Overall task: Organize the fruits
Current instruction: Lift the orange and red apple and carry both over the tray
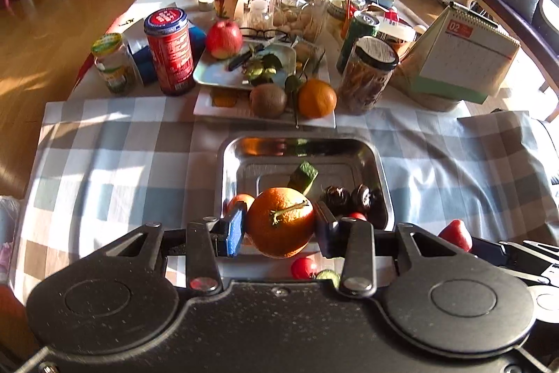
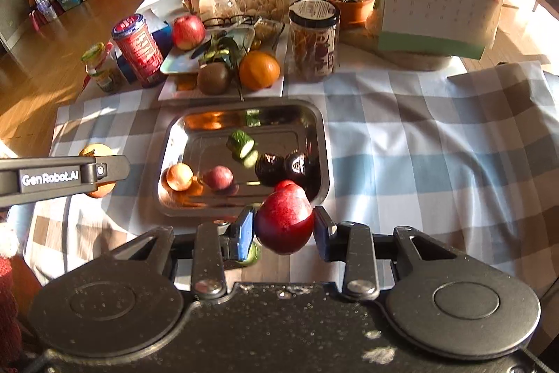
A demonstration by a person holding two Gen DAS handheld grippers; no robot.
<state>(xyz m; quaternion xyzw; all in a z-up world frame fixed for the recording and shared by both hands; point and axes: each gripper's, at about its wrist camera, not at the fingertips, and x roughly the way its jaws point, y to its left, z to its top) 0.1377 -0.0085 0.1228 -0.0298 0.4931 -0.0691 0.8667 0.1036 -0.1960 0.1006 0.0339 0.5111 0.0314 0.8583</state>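
Left gripper (image 1: 279, 229) clamped on orange (image 1: 280, 222), low centre, above steel tray (image 1: 379, 170). Right gripper (image 2: 283, 224) pinched narrow around red fruit (image 2: 283, 219), lower centre. Round skins against flat pads: likely to slip, drop, roll off checked cloth (image 2: 419, 145).

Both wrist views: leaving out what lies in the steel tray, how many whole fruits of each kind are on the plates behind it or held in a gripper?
orange: 2, one on the white plate, one in the left gripper
apple: 1
kiwi: 1
red fruit: 1, in the right gripper
Total: 5
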